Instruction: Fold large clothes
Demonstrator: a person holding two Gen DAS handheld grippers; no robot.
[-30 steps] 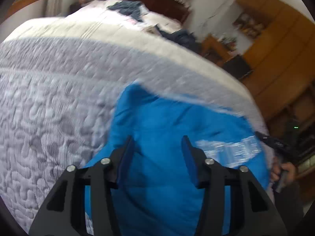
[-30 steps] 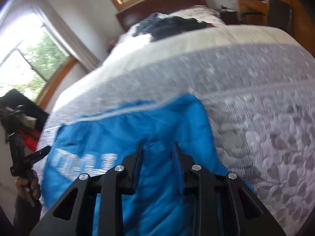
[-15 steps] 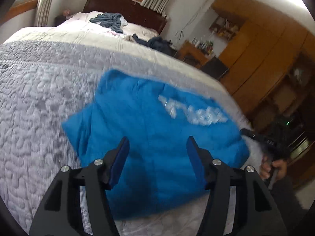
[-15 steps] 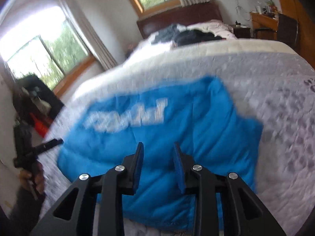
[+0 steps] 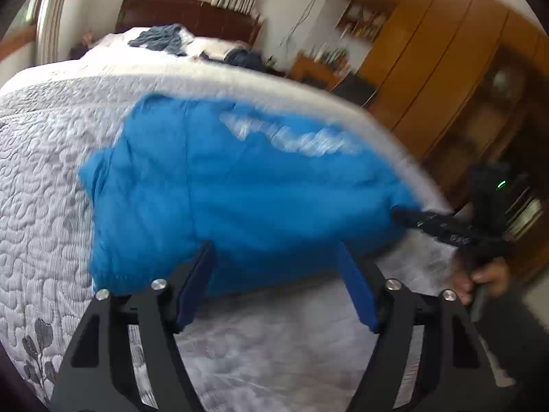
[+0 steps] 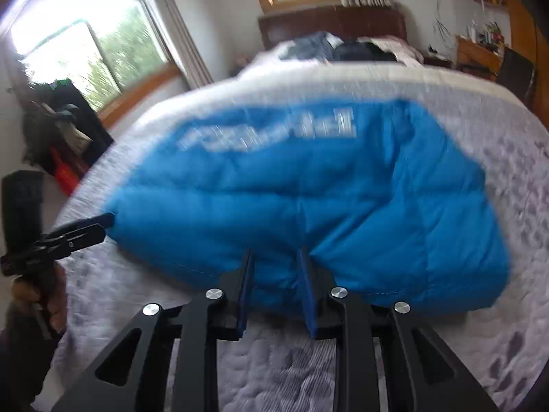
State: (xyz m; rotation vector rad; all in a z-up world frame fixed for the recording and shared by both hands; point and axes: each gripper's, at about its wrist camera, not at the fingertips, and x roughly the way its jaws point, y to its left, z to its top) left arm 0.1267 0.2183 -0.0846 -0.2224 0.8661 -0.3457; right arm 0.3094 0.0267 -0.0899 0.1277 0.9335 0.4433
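Note:
A bright blue padded jacket (image 5: 240, 185) with white lettering lies folded in a bundle on the grey quilted bedspread (image 5: 44, 178). My left gripper (image 5: 274, 254) hovers open and wide at the jacket's near edge, with nothing between its fingers. In the right wrist view the jacket (image 6: 343, 189) fills the middle, and my right gripper (image 6: 274, 257) stands at its near hem with a narrow gap and nothing in it. Each gripper shows in the other's view: the right gripper (image 5: 442, 226) at the jacket's right end, the left gripper (image 6: 79, 233) at its left end, both held by hands.
Dark clothes (image 5: 161, 39) lie heaped near the wooden headboard (image 5: 185, 10) at the far end. Wooden wardrobes (image 5: 446, 68) and a desk (image 6: 477, 53) stand to the right of the bed. A window (image 6: 85, 55) and dark clutter (image 6: 58, 127) are on the left.
Both grippers have pulled back from above the jacket to its near edge. The jacket now lies whole in view, folded on the bed. The left jaws have spread wider.

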